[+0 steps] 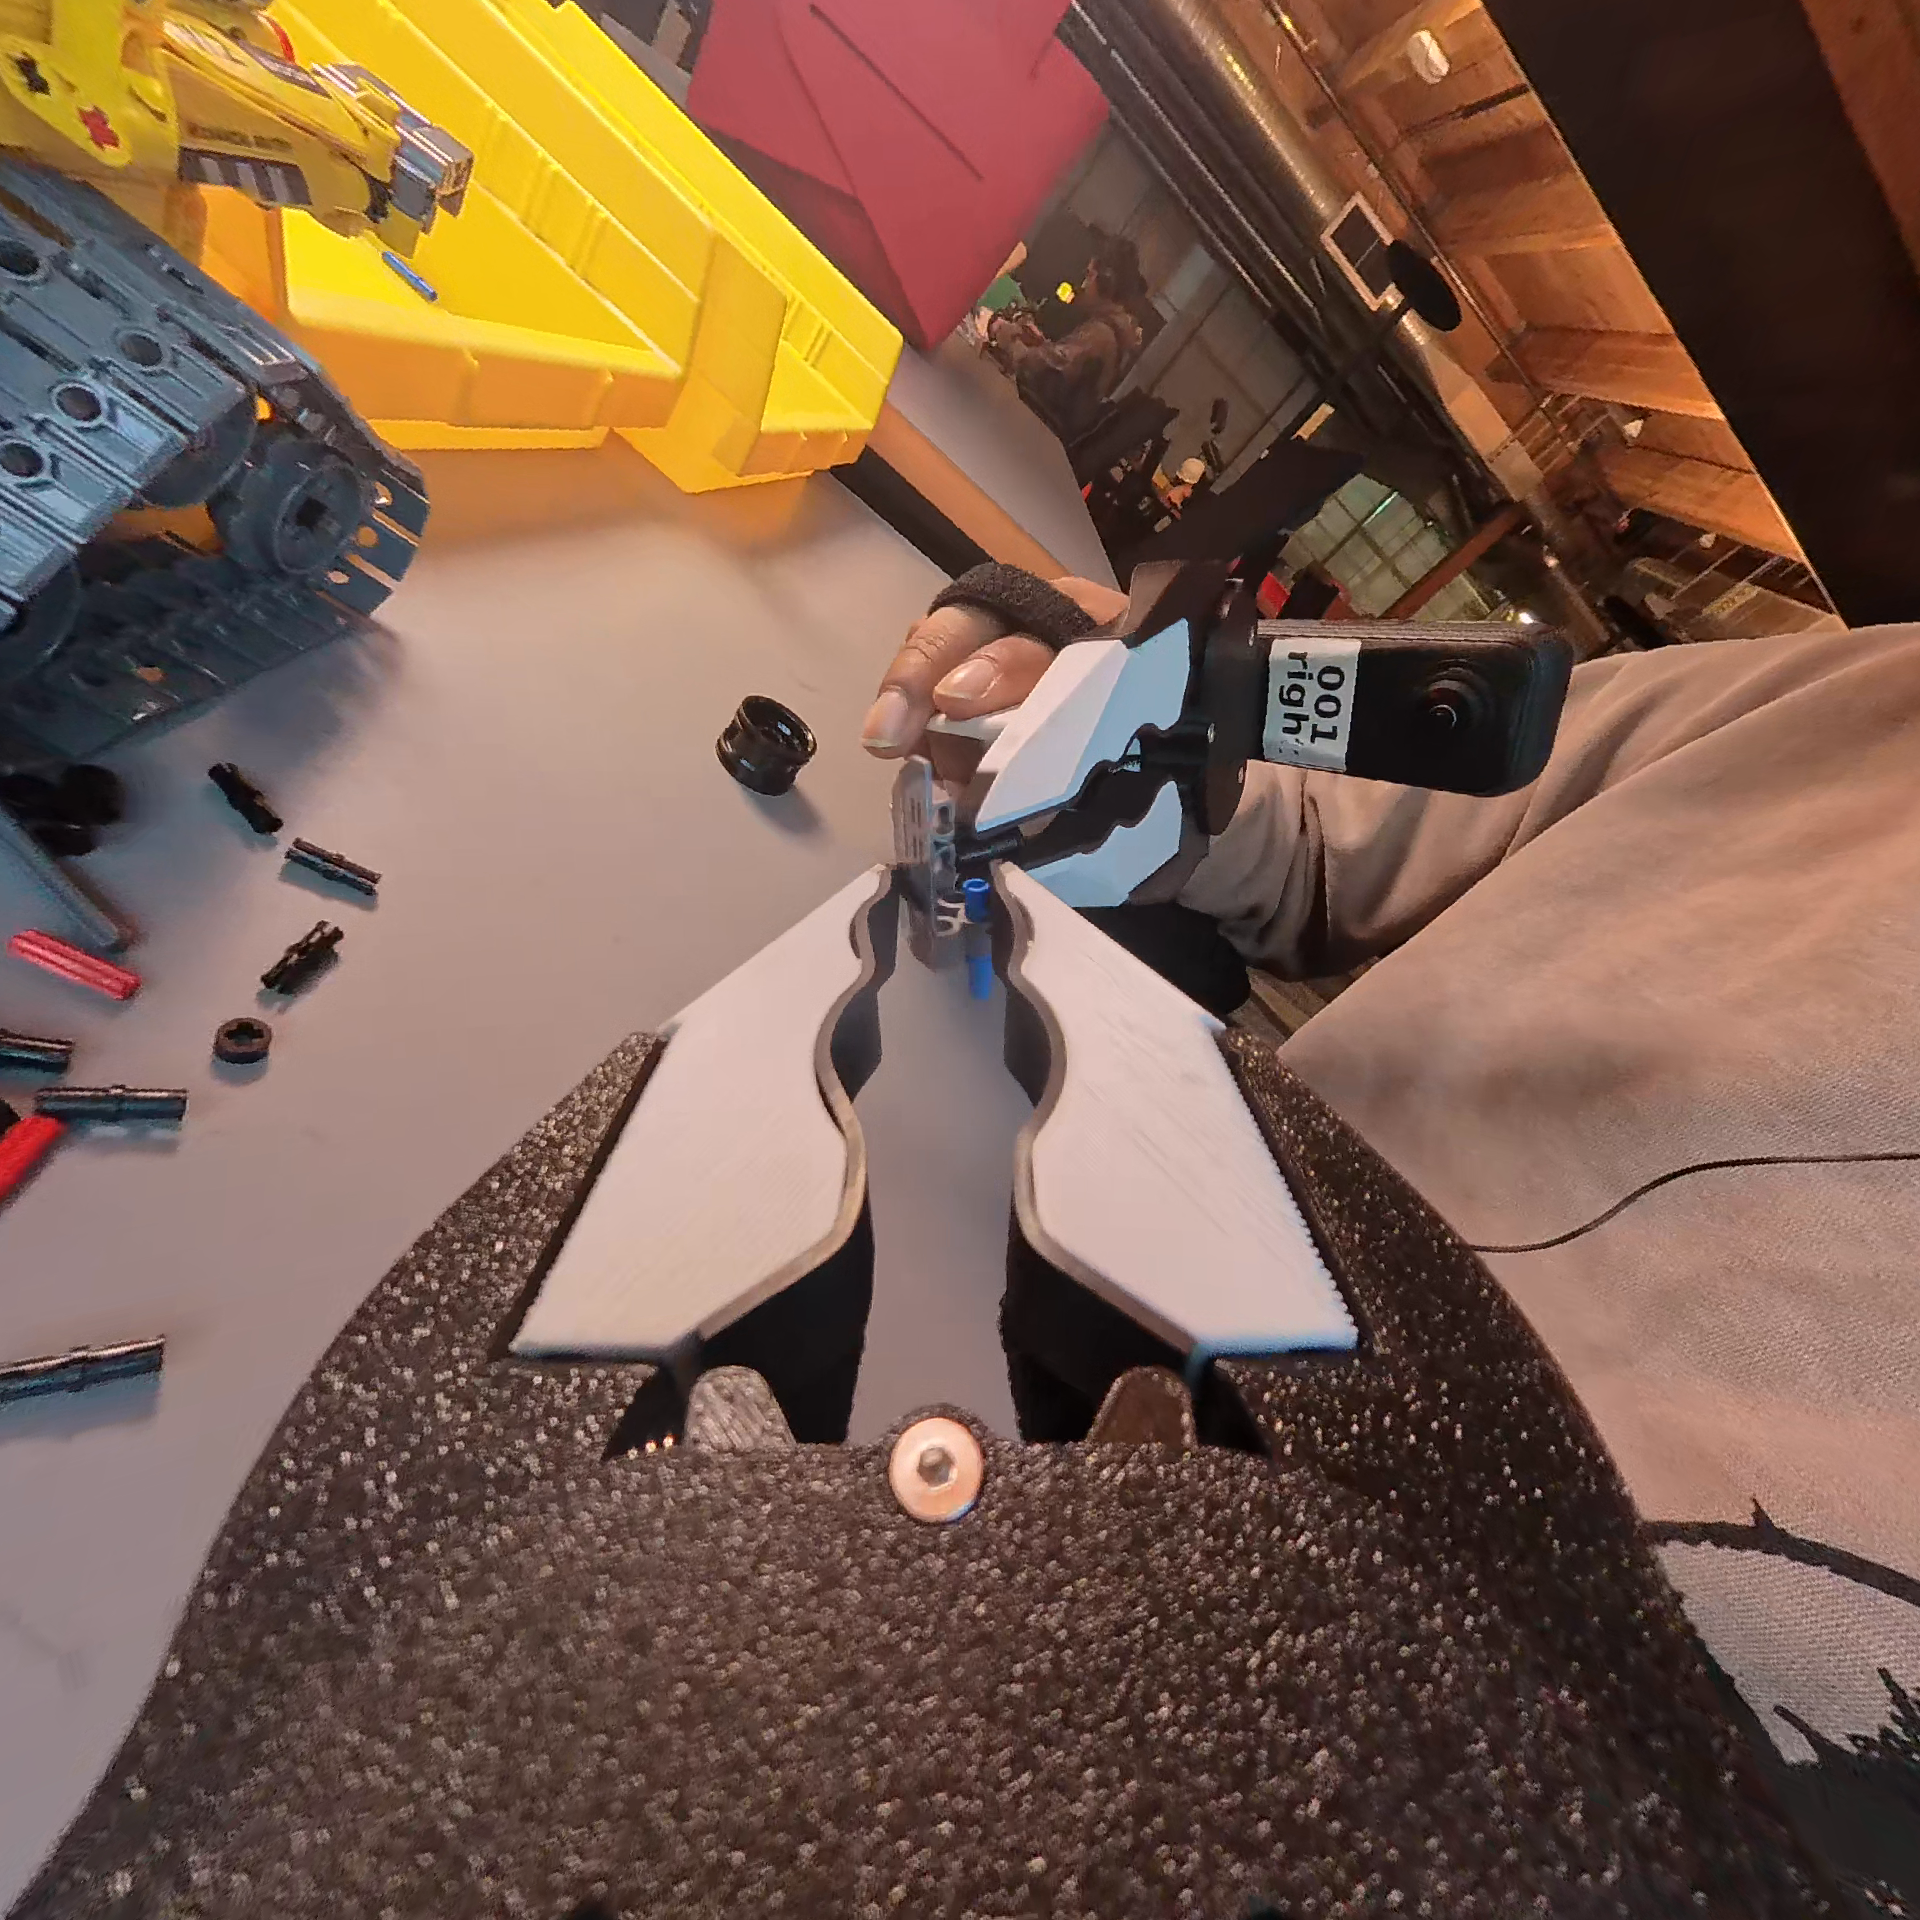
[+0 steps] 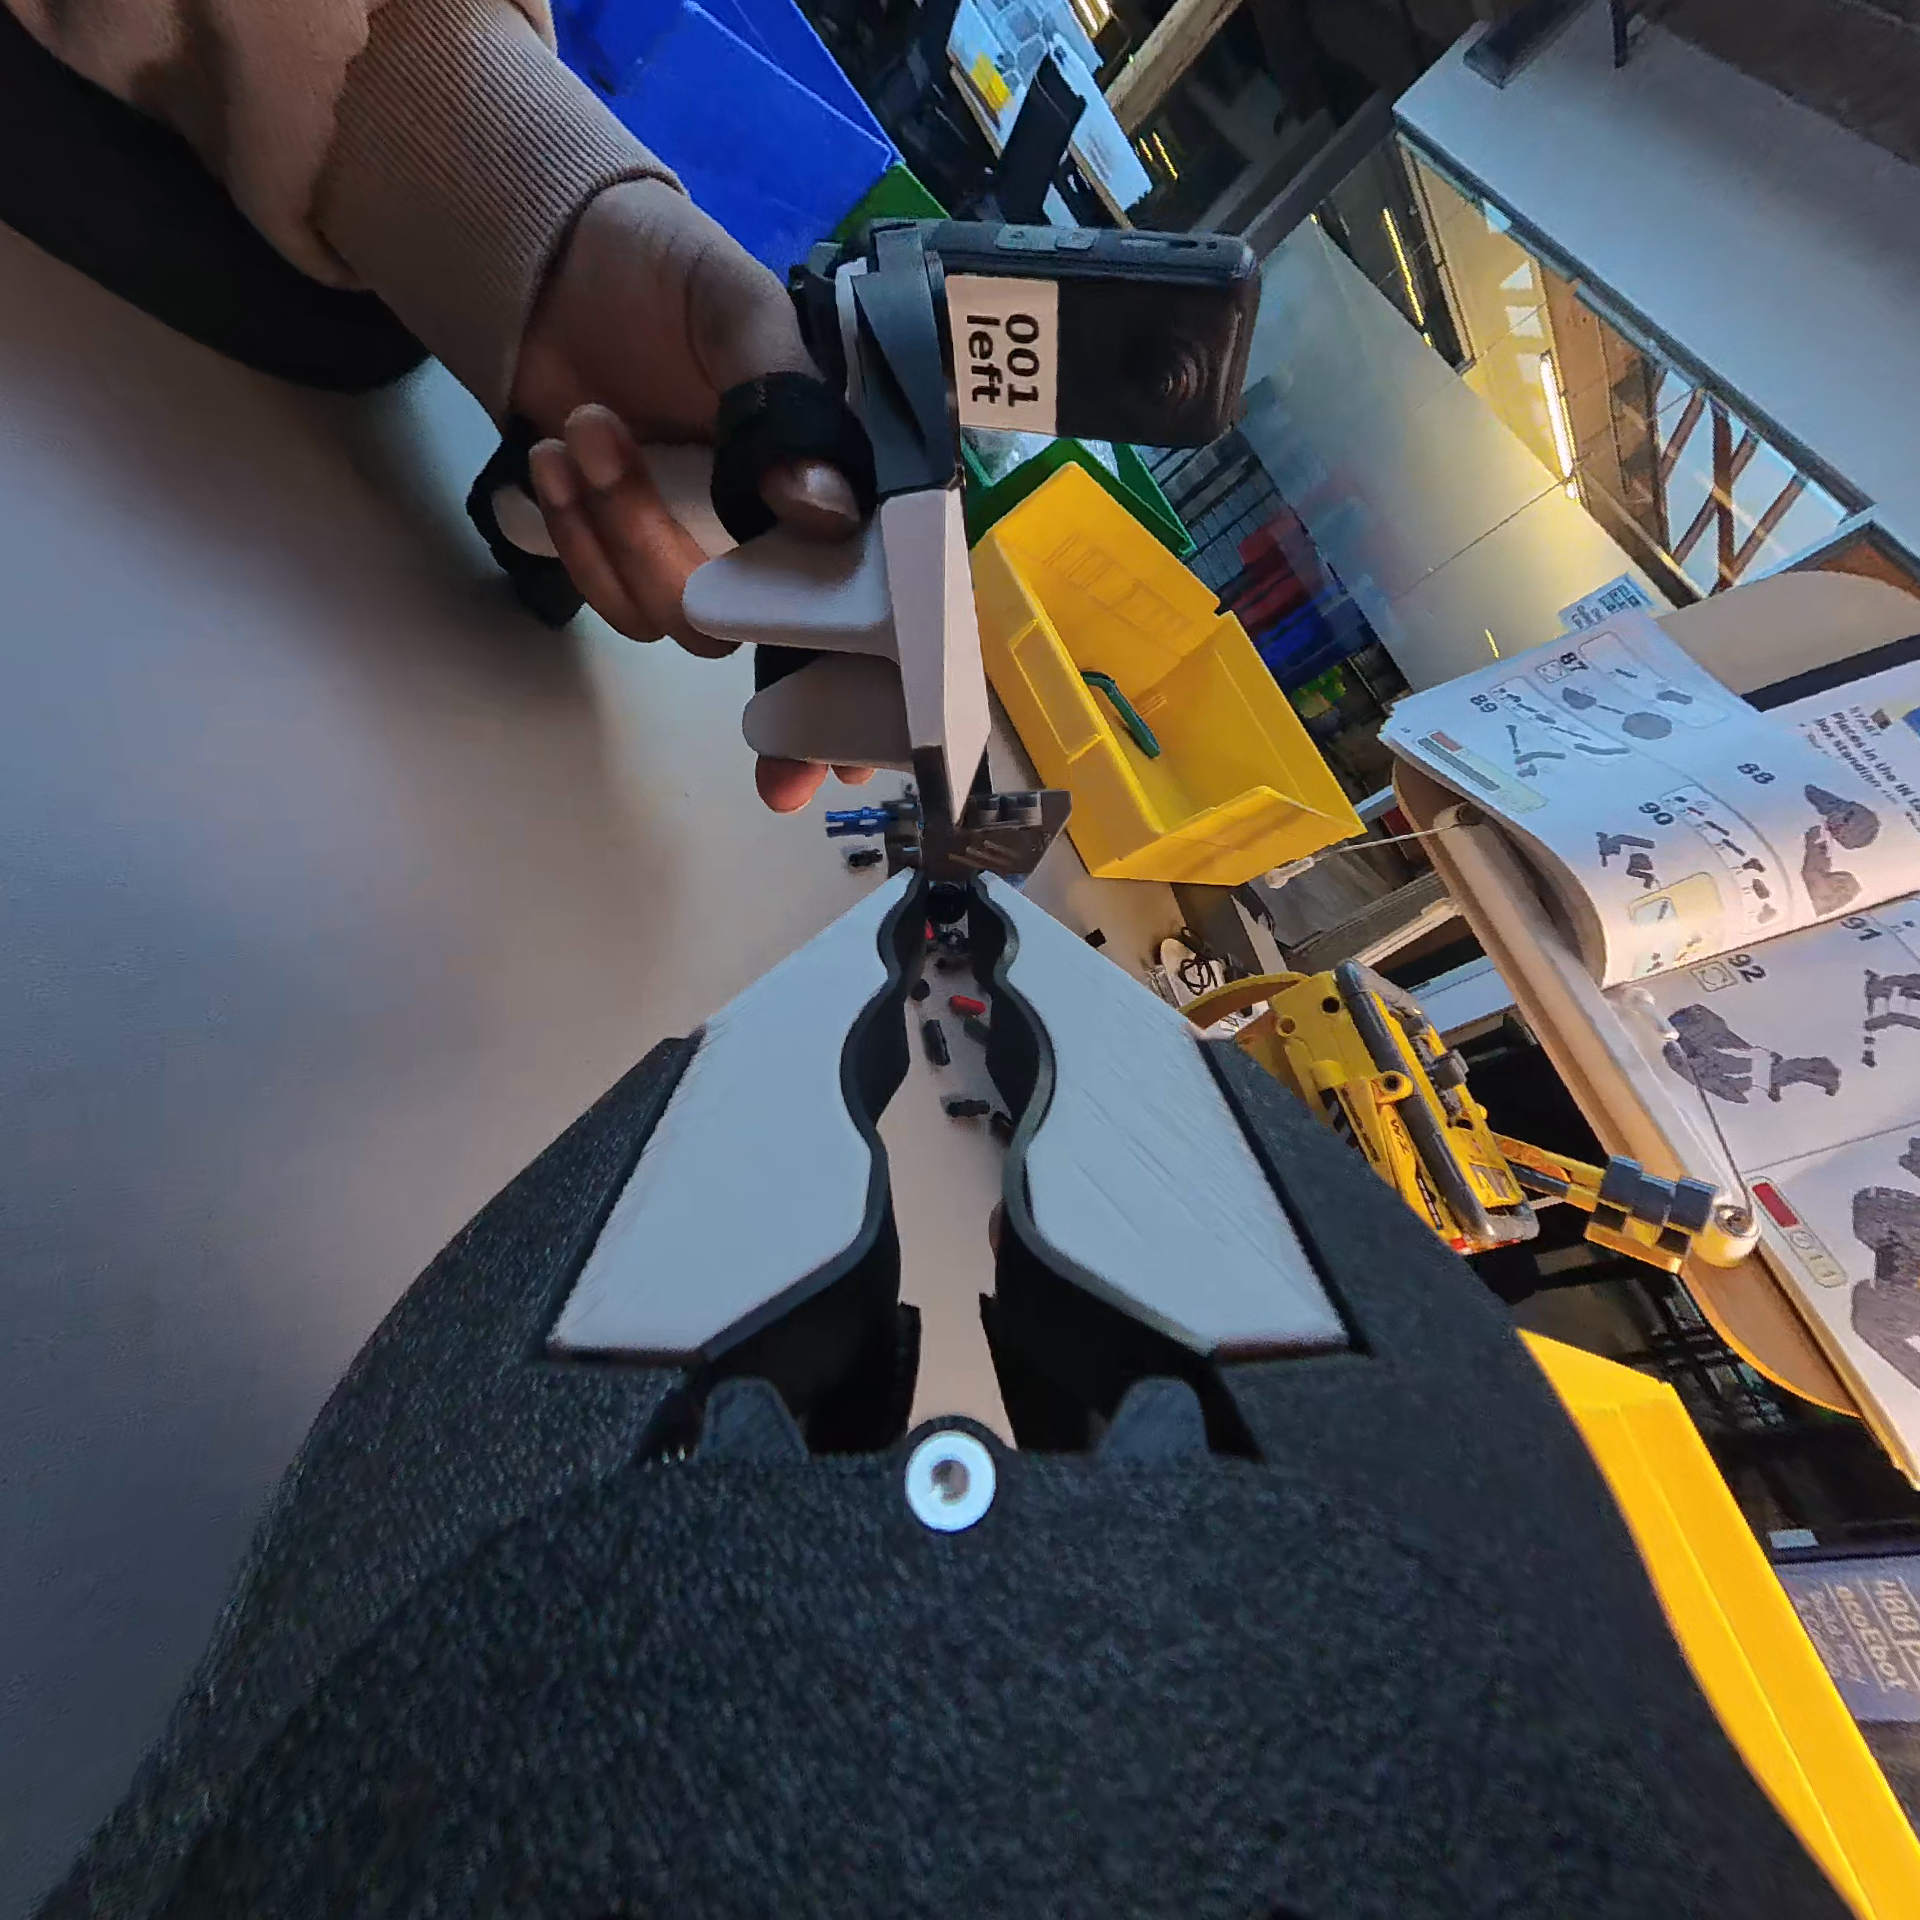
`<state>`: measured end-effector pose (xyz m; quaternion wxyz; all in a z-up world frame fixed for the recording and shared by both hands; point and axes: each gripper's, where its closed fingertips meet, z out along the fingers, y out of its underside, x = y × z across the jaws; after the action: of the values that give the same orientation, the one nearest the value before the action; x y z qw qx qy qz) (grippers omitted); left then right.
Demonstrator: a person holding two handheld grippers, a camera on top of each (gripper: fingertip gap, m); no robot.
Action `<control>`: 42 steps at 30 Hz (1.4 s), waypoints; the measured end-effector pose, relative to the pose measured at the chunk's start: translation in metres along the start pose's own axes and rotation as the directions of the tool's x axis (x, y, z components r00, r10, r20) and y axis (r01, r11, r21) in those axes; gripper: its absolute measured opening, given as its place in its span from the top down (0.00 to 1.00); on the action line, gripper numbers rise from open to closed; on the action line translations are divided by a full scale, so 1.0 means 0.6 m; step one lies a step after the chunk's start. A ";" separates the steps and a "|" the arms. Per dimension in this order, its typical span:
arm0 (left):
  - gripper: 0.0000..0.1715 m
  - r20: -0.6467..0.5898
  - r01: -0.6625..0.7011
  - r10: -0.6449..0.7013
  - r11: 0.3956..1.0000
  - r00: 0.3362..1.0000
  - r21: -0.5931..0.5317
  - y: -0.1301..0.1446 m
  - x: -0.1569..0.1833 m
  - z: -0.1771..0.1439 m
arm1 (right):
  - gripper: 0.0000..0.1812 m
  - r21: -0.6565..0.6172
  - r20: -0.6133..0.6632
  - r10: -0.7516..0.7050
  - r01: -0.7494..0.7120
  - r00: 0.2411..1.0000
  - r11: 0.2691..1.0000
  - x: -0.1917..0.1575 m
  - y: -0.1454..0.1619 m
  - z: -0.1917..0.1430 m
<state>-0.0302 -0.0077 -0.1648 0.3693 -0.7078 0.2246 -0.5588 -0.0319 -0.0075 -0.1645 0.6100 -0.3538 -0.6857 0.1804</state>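
Observation:
My left gripper (image 1: 943, 883) is shut on a small grey building-brick piece (image 1: 916, 821) with a blue pin (image 1: 975, 940) in it, held just above the grey table (image 1: 582, 665). My right gripper (image 1: 987, 847) comes in from the right, shut on a short black pin (image 1: 1000, 846) whose end touches the grey piece. In the right wrist view my right gripper (image 2: 948, 885) has the black pin (image 2: 945, 902) between its tips. The left gripper (image 2: 948, 800) reaches down from above, holding the grey piece (image 2: 1013, 836).
Loose black pins (image 1: 332, 864), a black wheel hub (image 1: 766, 743) and a red axle (image 1: 73, 964) lie on the table at left. A grey-tracked yellow model (image 1: 125, 416) and a yellow bin (image 1: 623, 312) stand behind them. An open instruction booklet (image 2: 1714, 831) stands at right. Both grippers' tips are roughly 15 centimetres from the red axle (image 1: 73, 964).

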 end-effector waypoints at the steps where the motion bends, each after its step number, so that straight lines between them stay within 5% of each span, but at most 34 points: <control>1: 0.91 -0.004 0.012 -0.012 1.000 1.000 0.005 -0.001 -0.001 -0.001 | 0.97 0.000 0.003 0.007 -0.007 1.000 1.000 0.000 0.000 0.000; 21: 0.95 -0.140 0.226 -0.220 0.973 0.965 0.033 -0.006 0.009 -0.005 | 0.97 0.019 0.012 -0.126 0.126 0.992 0.992 -0.020 -0.021 -0.009; 26: 0.95 0.036 0.017 -0.015 0.998 0.999 -0.063 0.017 -0.006 0.002 | 0.97 -0.003 0.037 -0.146 0.147 0.989 0.989 -0.035 -0.018 -0.004; 32: 0.95 0.204 -0.229 0.279 0.944 0.938 -0.240 0.042 -0.035 -0.002 | 0.98 -0.062 0.084 -0.196 0.201 0.977 0.978 -0.055 0.001 0.004; 42: 0.96 0.315 -0.289 0.399 0.894 0.861 -0.344 0.055 -0.059 0.015 | 0.98 -0.145 0.114 -0.266 0.281 0.957 0.949 -0.067 0.016 0.006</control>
<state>-0.0283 -0.0002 -0.2133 0.3943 -0.7951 0.3514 -0.2981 -0.0327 -0.0283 -0.2001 0.5662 -0.2941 -0.7680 0.0548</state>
